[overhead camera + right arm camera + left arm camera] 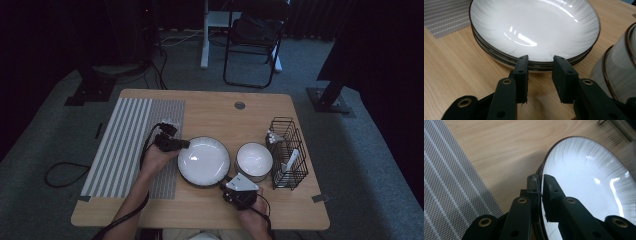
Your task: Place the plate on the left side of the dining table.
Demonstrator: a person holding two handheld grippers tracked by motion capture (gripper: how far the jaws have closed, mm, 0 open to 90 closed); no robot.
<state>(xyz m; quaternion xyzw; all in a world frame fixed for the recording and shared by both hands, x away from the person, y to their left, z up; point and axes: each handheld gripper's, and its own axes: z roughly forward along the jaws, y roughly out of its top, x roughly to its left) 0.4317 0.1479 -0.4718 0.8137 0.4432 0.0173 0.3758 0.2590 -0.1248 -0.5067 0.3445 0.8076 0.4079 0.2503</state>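
A stack of white plates with dark rims [204,160] sits at the middle of the wooden table [210,107]. My left gripper [185,144] reaches in from the stack's left side and is shut on the rim of the top plate [586,185]. In the left gripper view its jaws [541,178] pinch that rim, one outside and one on the white inside. My right gripper [223,184] stands at the front right of the stack. It is open [541,60], tips just short of the stacked rims [534,25], nothing between the pads.
A white bowl [254,160] stands right of the plates, close beside my right gripper [621,67]. Further right is a black wire rack [287,152] holding a white utensil. A striped grey placemat [130,145] covers the table's left part. A chair [252,40] stands beyond the table.
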